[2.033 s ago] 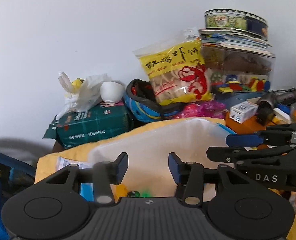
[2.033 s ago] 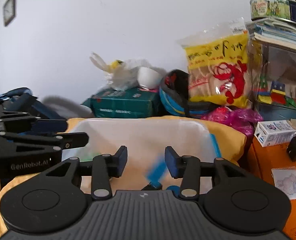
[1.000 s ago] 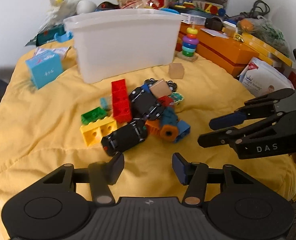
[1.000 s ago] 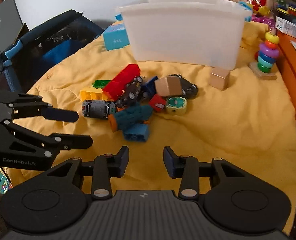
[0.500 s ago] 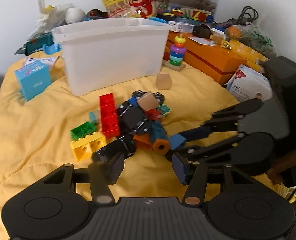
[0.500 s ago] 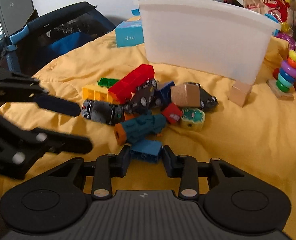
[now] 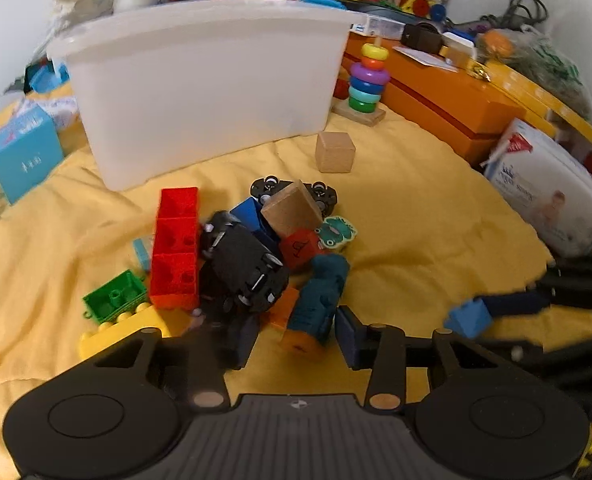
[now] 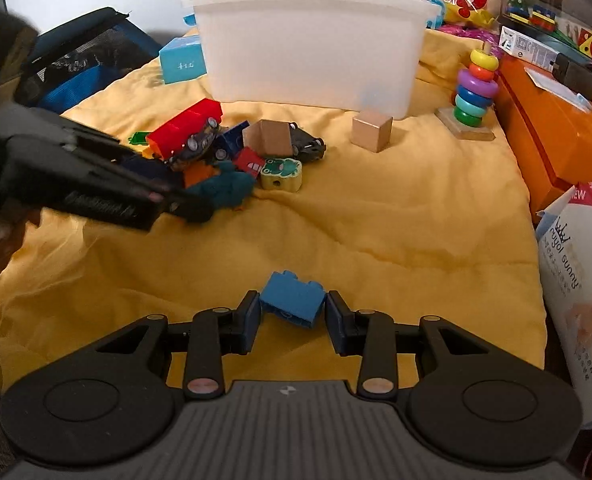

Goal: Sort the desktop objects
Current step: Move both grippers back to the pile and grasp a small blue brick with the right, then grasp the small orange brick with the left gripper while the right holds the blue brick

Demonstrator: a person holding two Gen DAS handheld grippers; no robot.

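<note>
A: What are the right tongs [image 8: 293, 316] doing?

B: They are pinching a hard, bumpy blue block [image 8: 292, 298], lifted off the soft yellow blanket [image 8: 396, 216]. A moment ago that block was lying by the toy pile.

A: And the left tongs [image 7: 292, 338]?

B: They are closing around a round teal toy [image 7: 322, 296] with an orange end, in the pile in front of the smooth white tub [image 7: 200, 92]. They are not pressing it yet.

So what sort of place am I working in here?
Most likely a child's play corner at home, not a real desk: toy bricks and cars heaped on a yellow quilt, a ring stacker, and a pack of baby wipes.
</note>
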